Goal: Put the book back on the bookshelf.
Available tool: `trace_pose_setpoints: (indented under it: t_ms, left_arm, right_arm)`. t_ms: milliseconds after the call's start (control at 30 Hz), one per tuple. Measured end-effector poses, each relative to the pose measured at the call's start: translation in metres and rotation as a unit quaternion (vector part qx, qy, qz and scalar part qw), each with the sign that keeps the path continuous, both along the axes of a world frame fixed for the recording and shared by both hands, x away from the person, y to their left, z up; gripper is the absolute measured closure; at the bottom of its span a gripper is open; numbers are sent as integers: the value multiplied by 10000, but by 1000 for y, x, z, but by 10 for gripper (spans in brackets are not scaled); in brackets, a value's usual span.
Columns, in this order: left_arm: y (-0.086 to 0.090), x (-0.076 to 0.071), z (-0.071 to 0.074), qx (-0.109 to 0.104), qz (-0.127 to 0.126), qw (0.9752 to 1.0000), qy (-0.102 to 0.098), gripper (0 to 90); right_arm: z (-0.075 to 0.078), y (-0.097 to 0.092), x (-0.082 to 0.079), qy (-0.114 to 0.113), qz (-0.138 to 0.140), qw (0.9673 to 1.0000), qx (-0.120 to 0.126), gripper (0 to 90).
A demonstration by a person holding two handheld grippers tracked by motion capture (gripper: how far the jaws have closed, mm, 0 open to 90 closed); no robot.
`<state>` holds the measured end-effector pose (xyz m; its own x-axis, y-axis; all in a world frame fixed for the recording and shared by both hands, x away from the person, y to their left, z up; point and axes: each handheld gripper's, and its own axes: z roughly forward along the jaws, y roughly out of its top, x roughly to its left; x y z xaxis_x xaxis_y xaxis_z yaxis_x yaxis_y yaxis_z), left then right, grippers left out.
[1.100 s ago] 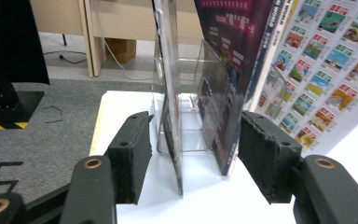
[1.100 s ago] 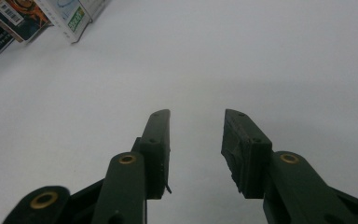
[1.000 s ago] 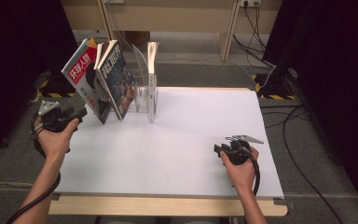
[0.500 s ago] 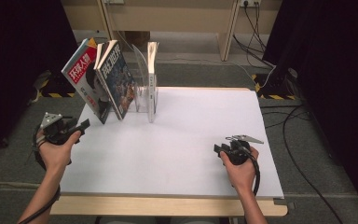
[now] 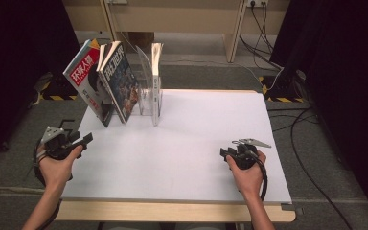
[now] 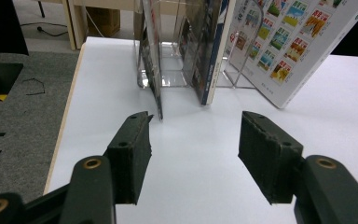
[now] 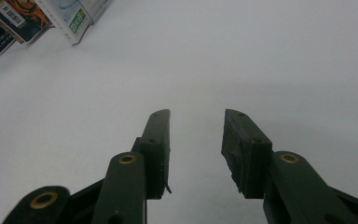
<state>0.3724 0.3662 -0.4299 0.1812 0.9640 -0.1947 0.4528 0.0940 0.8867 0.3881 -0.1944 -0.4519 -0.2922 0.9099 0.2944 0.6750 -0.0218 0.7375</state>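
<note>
Where the high view looks down on the white table [image 5: 187, 143], a clear rack [image 5: 149, 98] is seen standing at its far left corner with three magazines in it: one with a red title [image 5: 87, 81] leaning outward at the left, a blue one [image 5: 120, 79] leaning against it, and a thin one [image 5: 156, 72] set upright on the rack's right side. The left gripper [image 5: 84, 140] is held over the table's left edge, near the magazines but apart from them, and the right gripper [image 5: 226, 153] is held low over the table at the near right, well apart from the rack. In the left gripper view, the left gripper [image 6: 193, 140] is shown with its jaws spread wide and nothing between them, pointed at the rack [image 6: 168, 56]; the foot of a blue-spined magazine [image 6: 209, 51] is seen just beyond the gap, and a back cover with small coloured pictures [image 6: 289, 42] is tilted to the right. In the right gripper view, the right gripper [image 7: 196, 140] is shown released, its jaws partly parted over bare table [image 7: 242, 56] with nothing grasped, while magazine corners [image 7: 23, 18] are caught at the upper left.
</note>
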Motion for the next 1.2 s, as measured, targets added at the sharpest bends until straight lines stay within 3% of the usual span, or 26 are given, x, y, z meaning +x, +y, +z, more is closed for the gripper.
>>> trace_pose_setpoints:
  t_ms: [433,767,1200]
  left_arm:
    - [1,-19,-17,5,-84,9998,170,426]
    - [0,-25,-31,6,-143,9994,308,422]
    - [-3,-37,-58,-18,-122,9988,480,414]
  right_arm:
    - [-1,0,0,5,-10,10000,-7,621]
    - [-1,0,0,2,21,10000,-45,621]
    - [-5,0,1,31,0,9999,-109,612]
